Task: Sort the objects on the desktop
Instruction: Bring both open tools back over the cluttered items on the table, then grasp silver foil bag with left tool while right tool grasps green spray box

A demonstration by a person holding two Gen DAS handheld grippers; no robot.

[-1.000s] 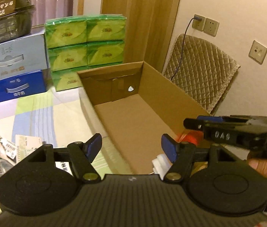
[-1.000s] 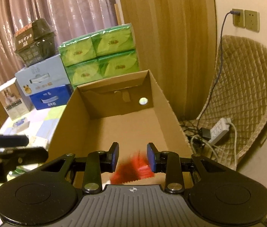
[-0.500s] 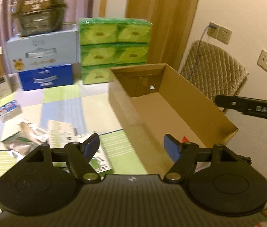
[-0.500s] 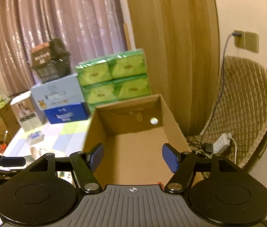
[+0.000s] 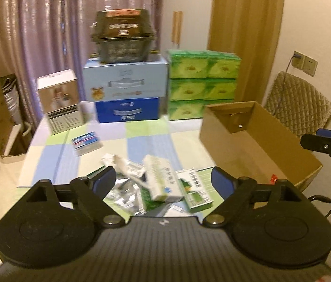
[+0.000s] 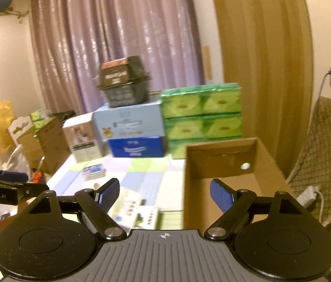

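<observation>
A loose pile lies on the checked tablecloth: a white-and-green carton (image 5: 159, 176), a green carton (image 5: 194, 191), silver foil packets (image 5: 125, 191) and a crumpled white packet (image 5: 118, 163). My left gripper (image 5: 163, 179) hangs open above and in front of this pile, holding nothing. To the right stands an open cardboard box (image 5: 214, 136) with a small red item (image 5: 274, 178) inside. My right gripper (image 6: 165, 193) is open and empty near the cardboard box (image 6: 196, 188). Each gripper shows at the edge of the other's view.
A small blue card pack (image 5: 86, 141) lies further back on the table. At the table's rear stand green tissue packs (image 5: 203, 84), two blue boxes (image 5: 125, 89) under a dark basket (image 5: 123, 37), and a white box (image 5: 59, 101). A quilted chair (image 5: 299, 103) stands right.
The right gripper, closed around a red item over the box a second ago, has opened and drawn back. The left gripper swung left from the box to the pile on the table.
</observation>
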